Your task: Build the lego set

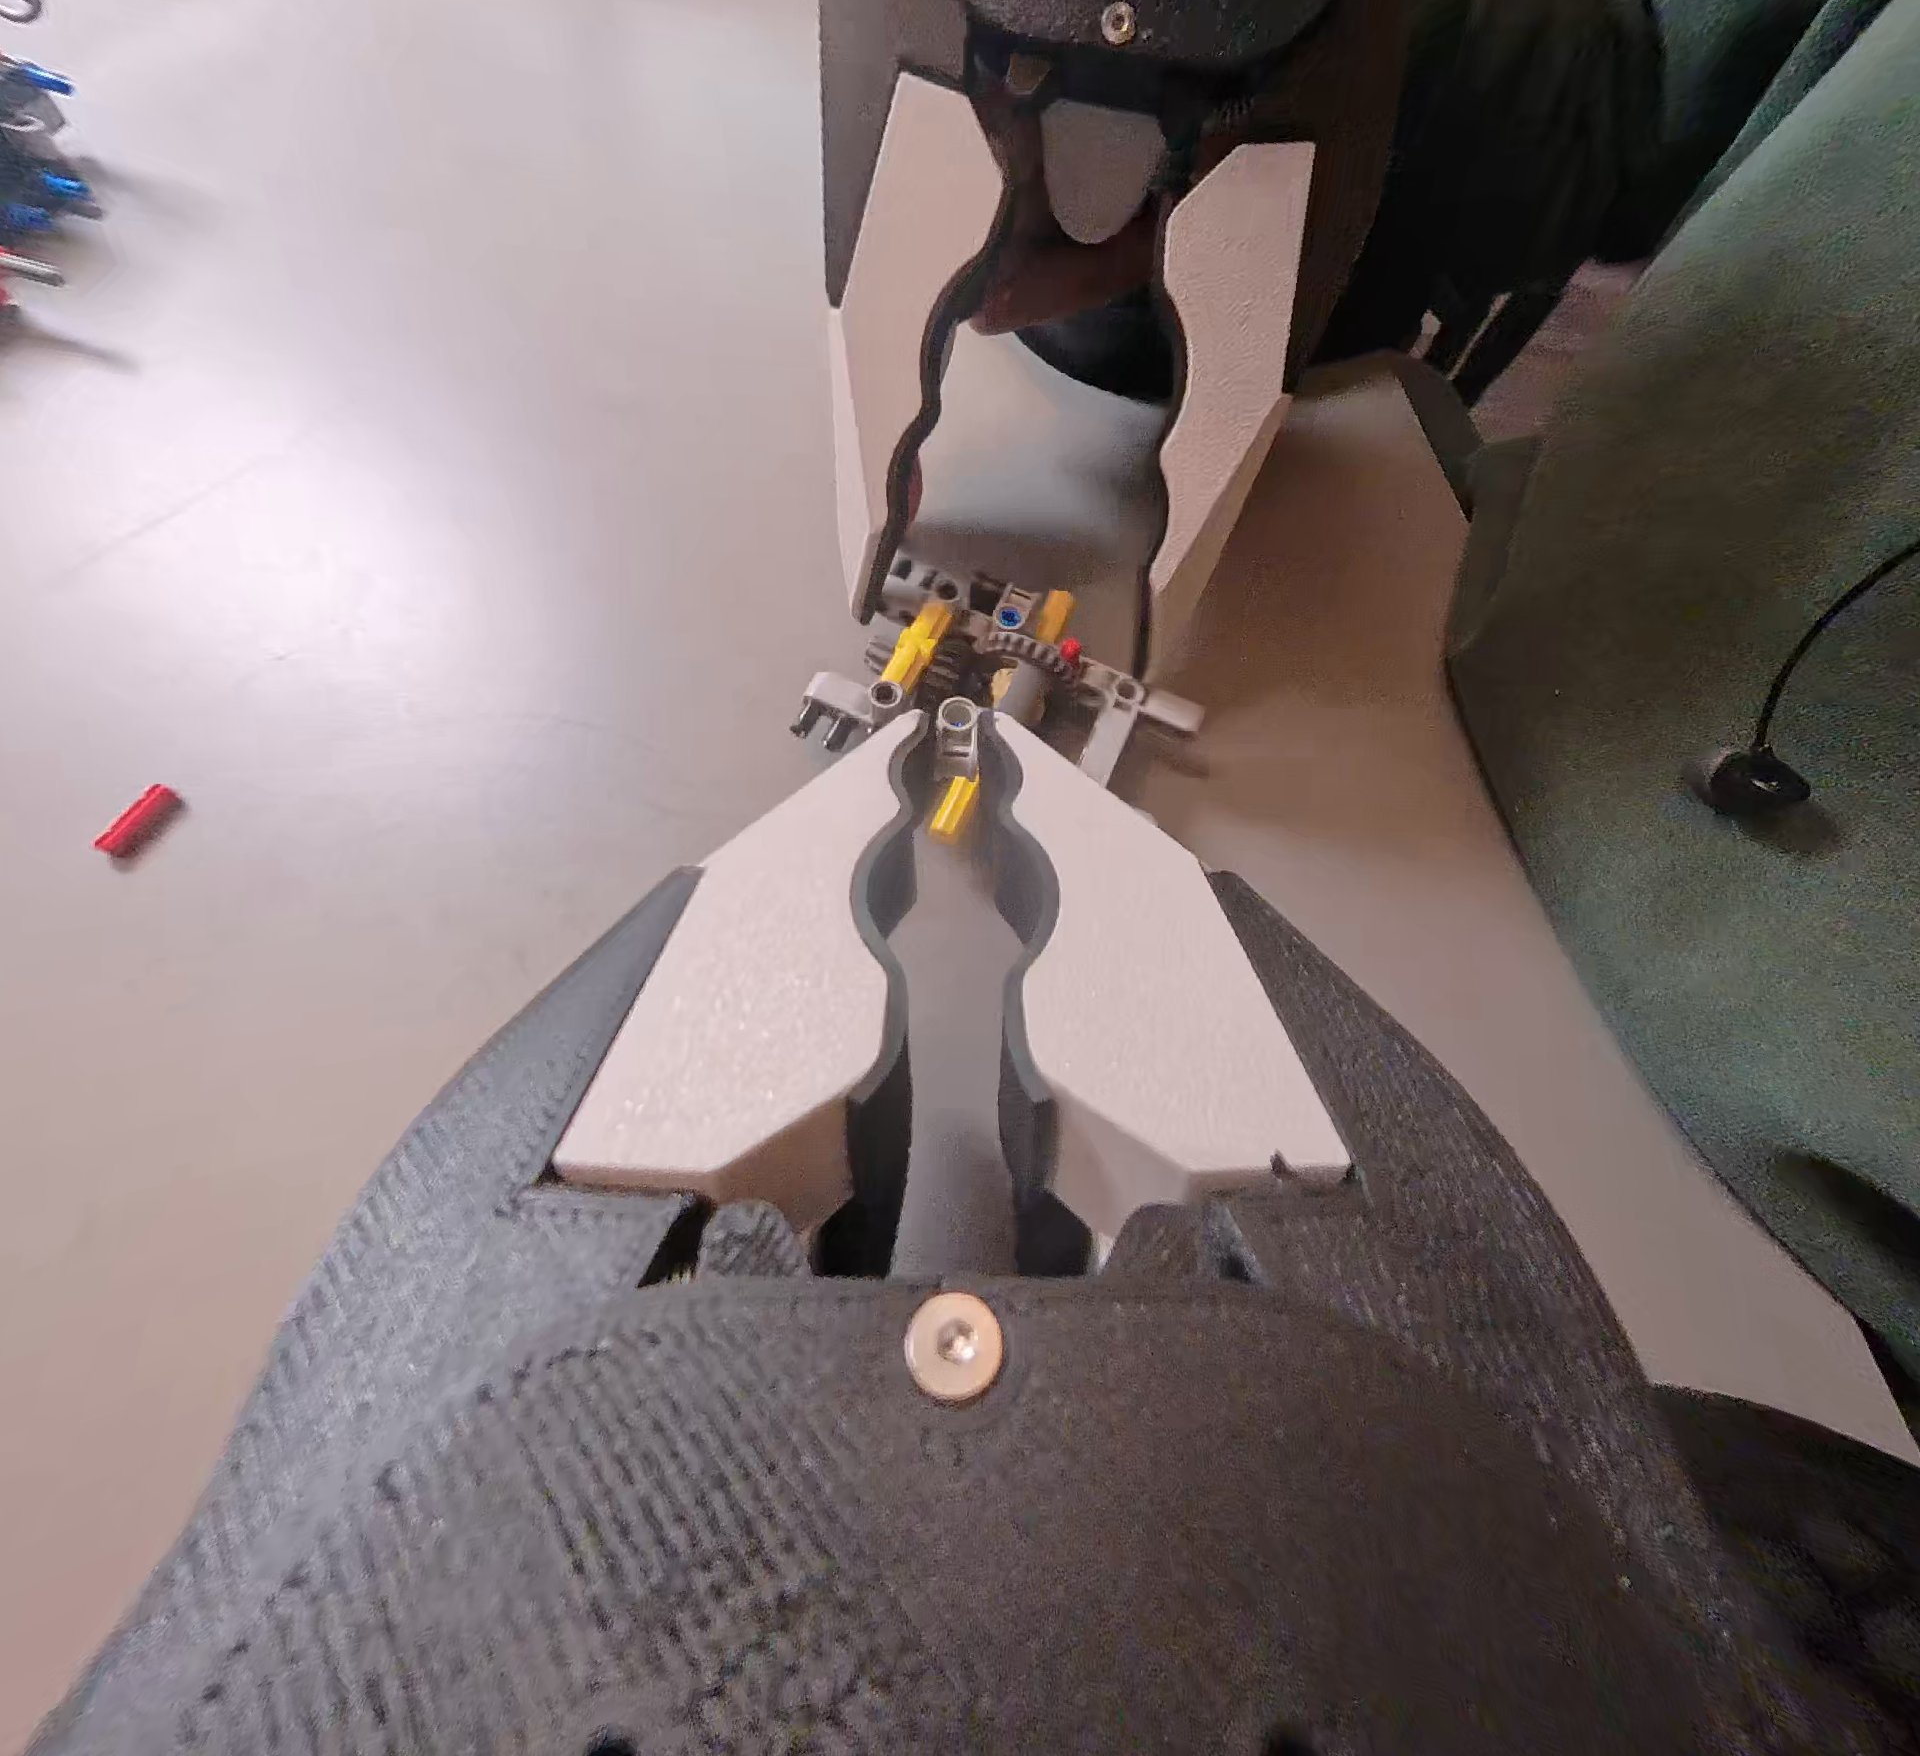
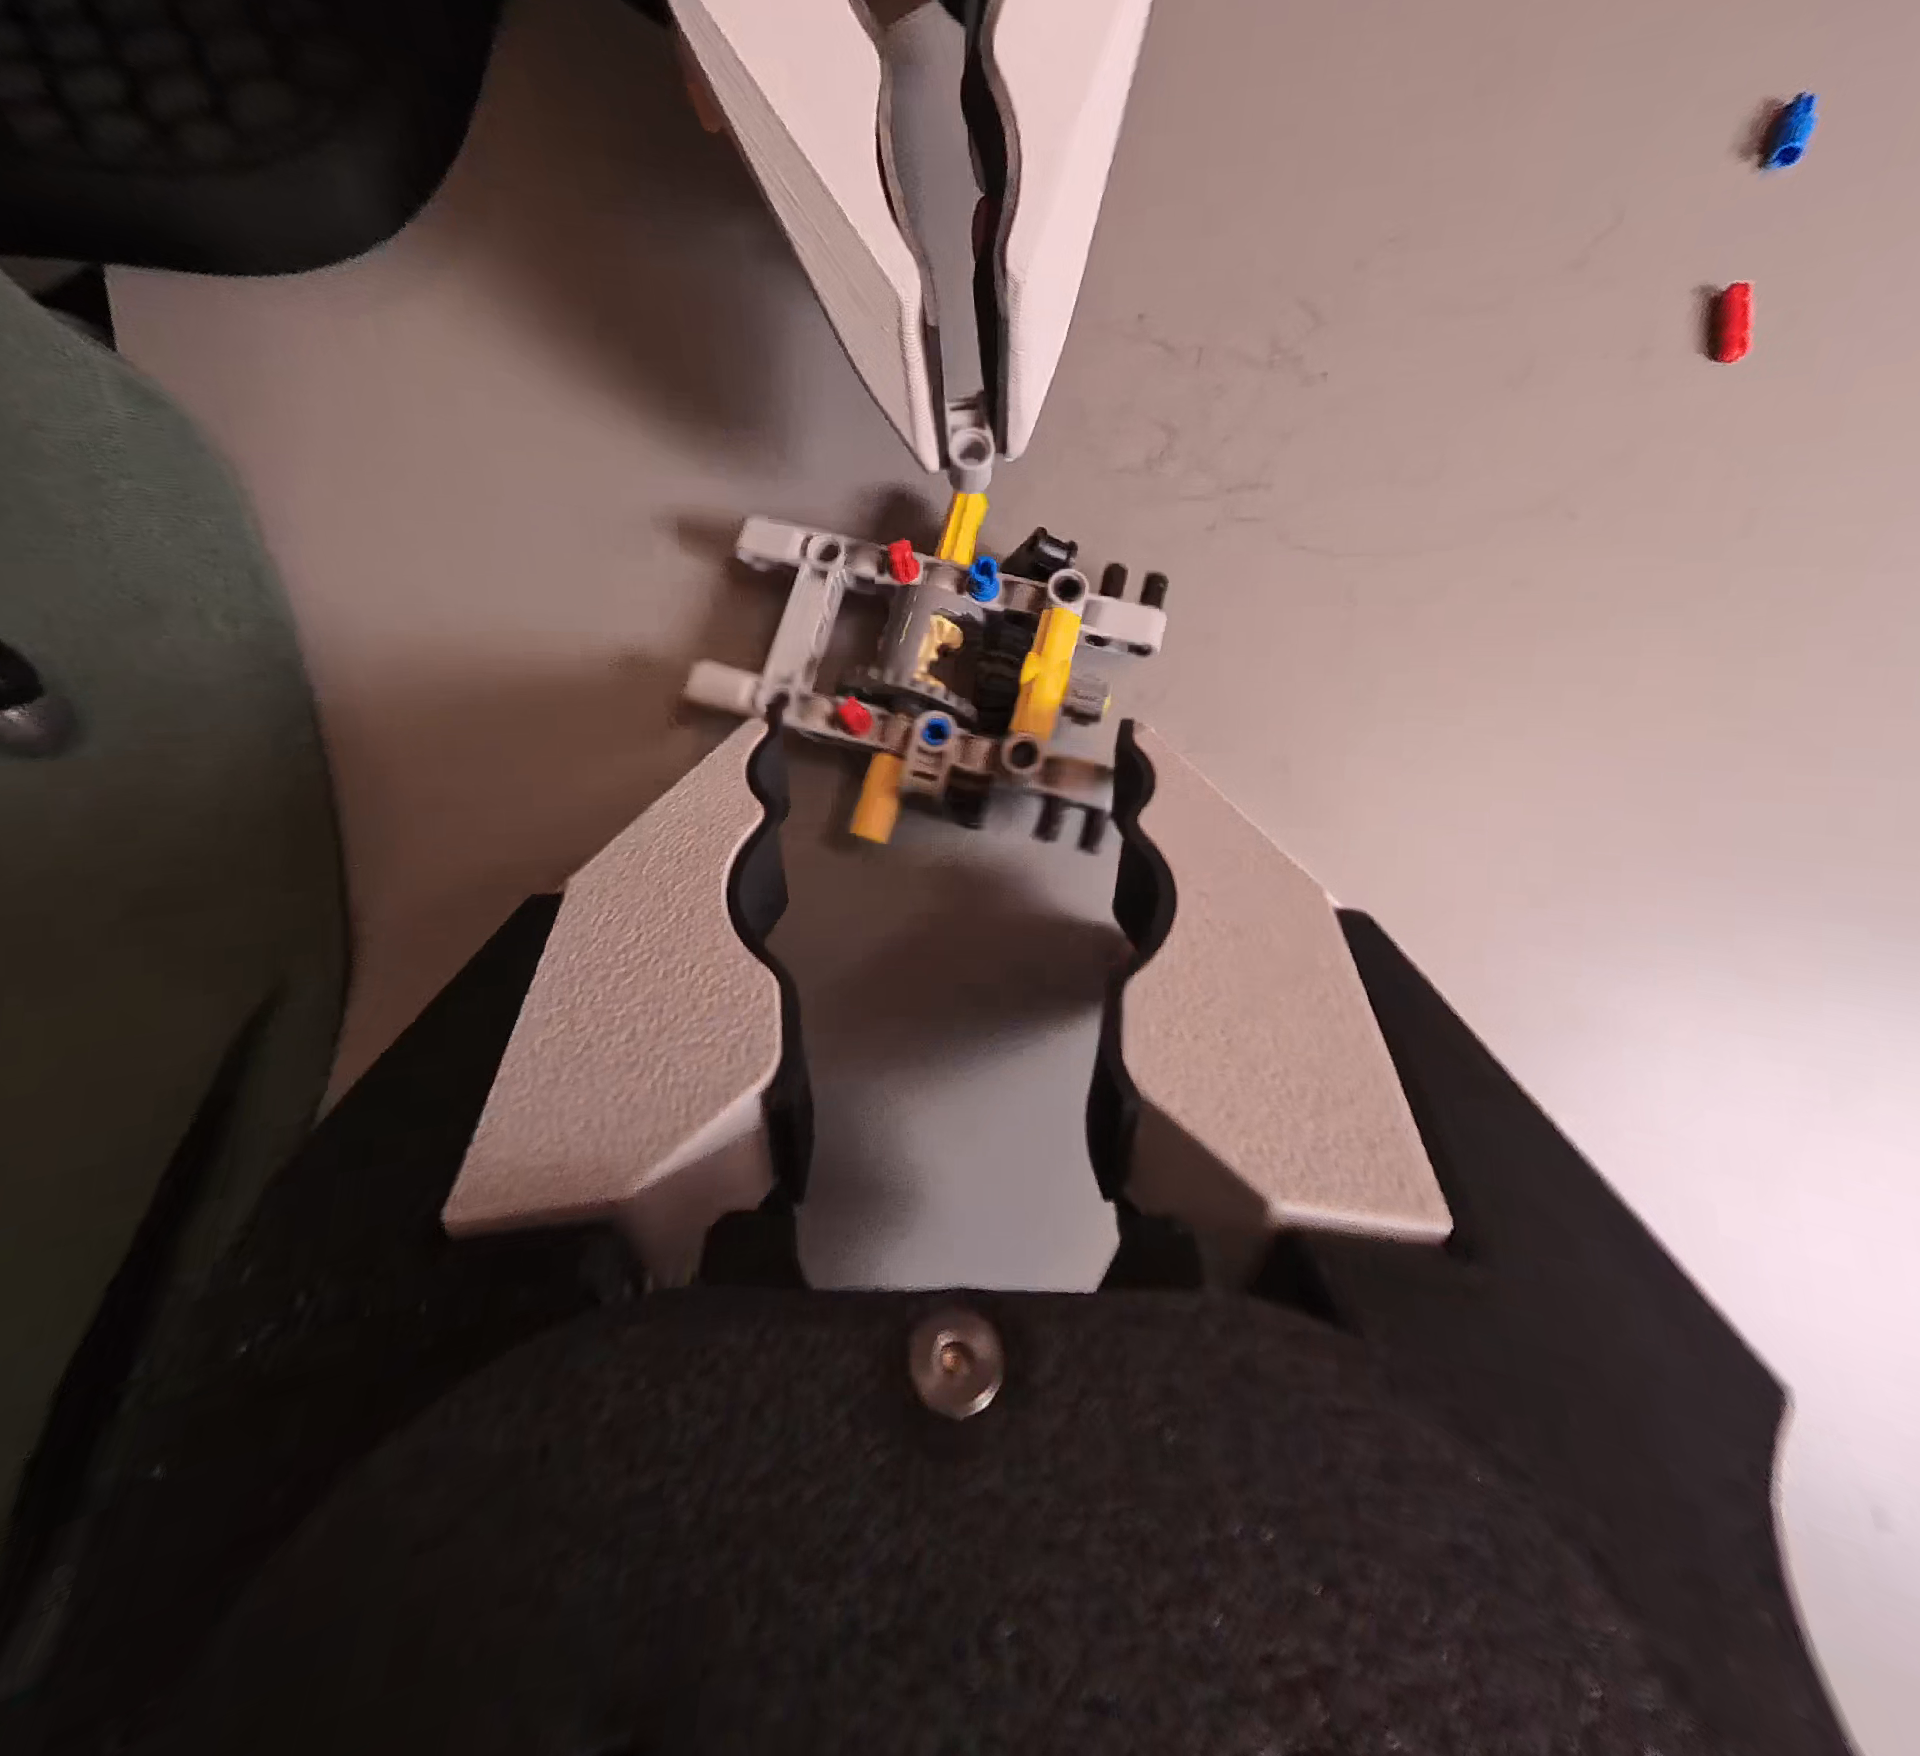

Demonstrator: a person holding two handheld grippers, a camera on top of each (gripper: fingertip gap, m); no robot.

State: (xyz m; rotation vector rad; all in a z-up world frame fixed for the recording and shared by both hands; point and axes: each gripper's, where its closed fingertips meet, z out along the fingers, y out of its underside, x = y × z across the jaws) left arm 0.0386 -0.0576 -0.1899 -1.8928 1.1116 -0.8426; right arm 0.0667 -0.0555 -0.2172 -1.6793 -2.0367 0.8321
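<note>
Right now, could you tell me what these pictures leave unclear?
- Left wrist view: pile of parts at left edge, cut off and blurred.
- Left claw hides most of the grey connector.
- Right wrist view: lego assembly blurred; whether the right claw touches it is unclear.

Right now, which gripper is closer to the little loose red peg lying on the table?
Left. The left gripper sits nearer the small red plastic peg; the right gripper is beyond the grey lego frame.
</note>
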